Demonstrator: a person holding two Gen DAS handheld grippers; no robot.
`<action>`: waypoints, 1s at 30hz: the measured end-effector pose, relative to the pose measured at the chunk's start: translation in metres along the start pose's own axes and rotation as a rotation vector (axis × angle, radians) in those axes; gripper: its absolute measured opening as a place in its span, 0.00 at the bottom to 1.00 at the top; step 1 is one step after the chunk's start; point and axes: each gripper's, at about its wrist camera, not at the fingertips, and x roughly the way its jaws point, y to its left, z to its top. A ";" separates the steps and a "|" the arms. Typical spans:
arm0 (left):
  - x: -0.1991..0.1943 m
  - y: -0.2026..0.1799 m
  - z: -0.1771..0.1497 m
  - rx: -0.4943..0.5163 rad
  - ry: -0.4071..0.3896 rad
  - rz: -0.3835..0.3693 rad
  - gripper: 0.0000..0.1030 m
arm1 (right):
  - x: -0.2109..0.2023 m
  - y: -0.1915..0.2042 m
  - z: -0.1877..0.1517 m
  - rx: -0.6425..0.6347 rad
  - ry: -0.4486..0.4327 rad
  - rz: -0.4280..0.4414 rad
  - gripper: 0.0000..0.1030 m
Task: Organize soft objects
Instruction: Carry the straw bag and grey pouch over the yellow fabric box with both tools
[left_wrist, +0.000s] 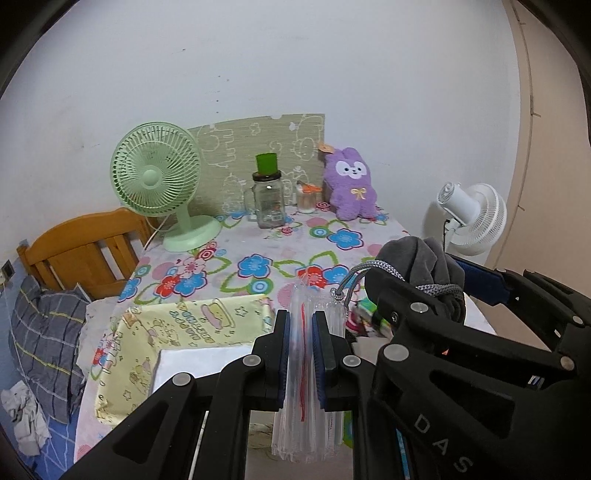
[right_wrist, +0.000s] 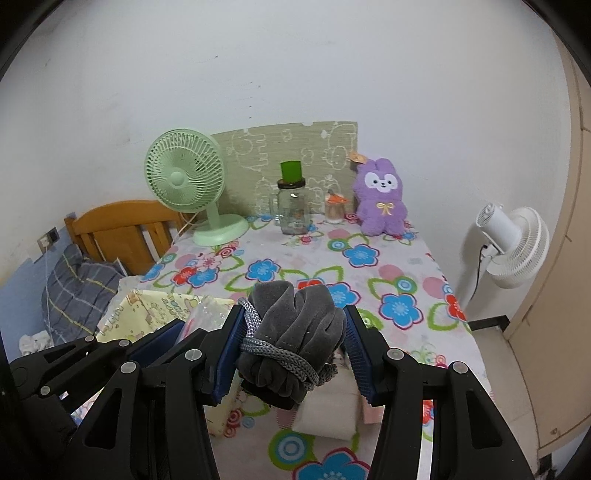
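My left gripper (left_wrist: 300, 321) is shut on a clear plastic bag (left_wrist: 306, 373) with a red zip strip, held upright above the yellow fabric box (left_wrist: 177, 332). My right gripper (right_wrist: 293, 317) is shut on a grey drawstring pouch (right_wrist: 295, 321) wrapped in a grey cord, held above the table's near part. That pouch and the right gripper show at the right of the left wrist view (left_wrist: 421, 258). A purple plush rabbit (right_wrist: 380, 199) sits at the far edge of the flowered tablecloth (right_wrist: 388, 273).
A green desk fan (right_wrist: 192, 184), a glass jar with a green cap (right_wrist: 293, 206) and a small jar (right_wrist: 335, 208) stand at the back. A white fan (right_wrist: 513, 243) stands right of the table. A wooden chair (right_wrist: 118, 229) and a plaid pillow (right_wrist: 77, 288) are left. Folded cream cloths (right_wrist: 332, 410) lie below the pouch.
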 end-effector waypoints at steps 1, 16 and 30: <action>0.001 0.004 0.000 -0.002 0.001 0.005 0.09 | 0.002 0.002 0.001 -0.001 0.002 0.002 0.54; 0.024 0.056 0.000 -0.027 0.027 0.056 0.10 | 0.044 0.045 0.012 -0.034 0.045 0.055 0.54; 0.053 0.098 -0.016 -0.044 0.108 0.101 0.10 | 0.086 0.083 0.004 -0.065 0.118 0.096 0.54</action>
